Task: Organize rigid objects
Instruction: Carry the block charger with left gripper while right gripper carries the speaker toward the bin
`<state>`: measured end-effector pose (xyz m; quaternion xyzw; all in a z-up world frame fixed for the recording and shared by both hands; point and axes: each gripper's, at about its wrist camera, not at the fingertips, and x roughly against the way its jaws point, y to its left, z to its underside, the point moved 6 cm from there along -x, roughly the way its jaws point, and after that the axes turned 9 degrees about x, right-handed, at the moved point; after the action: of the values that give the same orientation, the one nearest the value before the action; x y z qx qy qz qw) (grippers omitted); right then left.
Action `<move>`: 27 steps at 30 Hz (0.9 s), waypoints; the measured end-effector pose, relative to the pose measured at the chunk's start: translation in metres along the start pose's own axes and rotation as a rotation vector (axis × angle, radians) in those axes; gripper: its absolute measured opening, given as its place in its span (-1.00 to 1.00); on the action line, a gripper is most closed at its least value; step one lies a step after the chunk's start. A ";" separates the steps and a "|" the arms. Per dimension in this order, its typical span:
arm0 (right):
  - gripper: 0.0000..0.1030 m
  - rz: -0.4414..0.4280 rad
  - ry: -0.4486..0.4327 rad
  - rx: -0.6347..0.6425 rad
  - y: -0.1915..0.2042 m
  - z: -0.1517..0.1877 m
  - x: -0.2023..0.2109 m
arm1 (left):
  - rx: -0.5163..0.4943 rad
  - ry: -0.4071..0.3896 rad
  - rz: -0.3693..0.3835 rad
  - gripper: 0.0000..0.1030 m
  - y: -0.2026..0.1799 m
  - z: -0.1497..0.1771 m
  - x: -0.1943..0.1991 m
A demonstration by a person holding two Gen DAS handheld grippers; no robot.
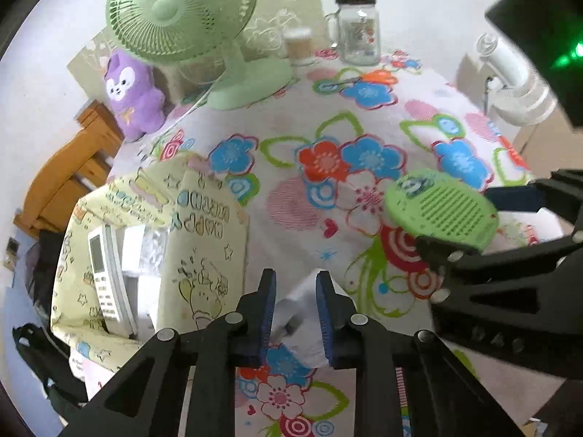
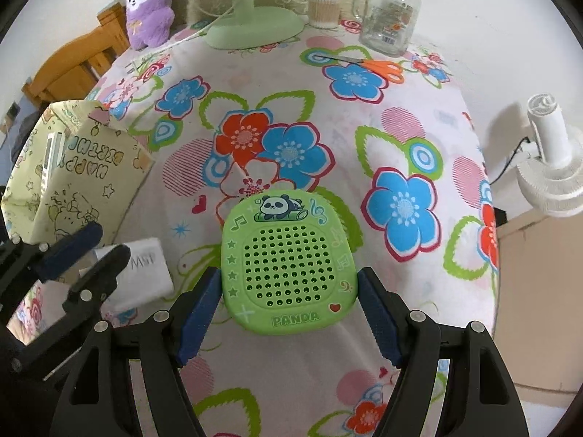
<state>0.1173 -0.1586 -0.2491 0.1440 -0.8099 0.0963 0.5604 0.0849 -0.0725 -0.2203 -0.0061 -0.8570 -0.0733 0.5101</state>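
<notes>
My left gripper (image 1: 295, 280) is shut on a small white box (image 1: 297, 304), which sits between its blue pads just above the flowered tablecloth (image 1: 328, 134). In the right wrist view that same gripper (image 2: 109, 242) and the white box (image 2: 145, 271) show at the left. A green panda speaker (image 2: 288, 262) is clamped by its two side edges in my right gripper (image 2: 289, 273). Seen from the left wrist, the speaker (image 1: 441, 211) hangs tilted above the cloth. An open yellow gift box (image 1: 204, 236) at the left holds a white remote (image 1: 104, 276).
At the table's far side stand a green desk fan (image 1: 182, 11), a purple plush (image 1: 133, 94), a cotton swab tub (image 2: 322, 5) and a glass jar (image 2: 391, 14). Orange scissors (image 2: 382, 67) lie near the jar. A white clip fan (image 2: 546, 160) sits off the right edge.
</notes>
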 end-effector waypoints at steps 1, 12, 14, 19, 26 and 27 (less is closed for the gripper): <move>0.49 0.009 -0.002 -0.003 0.001 0.001 0.002 | 0.004 0.000 0.003 -0.57 0.001 -0.001 0.000; 0.49 0.008 0.009 -0.044 0.000 0.014 0.001 | 0.080 0.062 0.108 -0.13 0.007 0.016 -0.015; 0.49 0.003 -0.001 -0.046 -0.001 0.014 0.000 | 0.072 0.049 0.098 0.03 0.002 0.017 -0.017; 0.49 -0.013 0.001 -0.028 -0.002 0.016 -0.009 | 0.073 0.062 0.009 0.22 -0.004 0.018 -0.030; 0.49 -0.045 0.037 -0.059 -0.018 0.027 -0.023 | 0.067 0.017 -0.059 0.32 -0.002 0.016 -0.039; 0.49 -0.033 0.051 -0.046 -0.021 0.028 -0.026 | 0.085 0.007 -0.064 0.21 0.001 0.014 -0.040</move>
<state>0.1082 -0.1836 -0.2834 0.1417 -0.7950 0.0719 0.5854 0.0920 -0.0669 -0.2612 0.0435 -0.8572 -0.0531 0.5103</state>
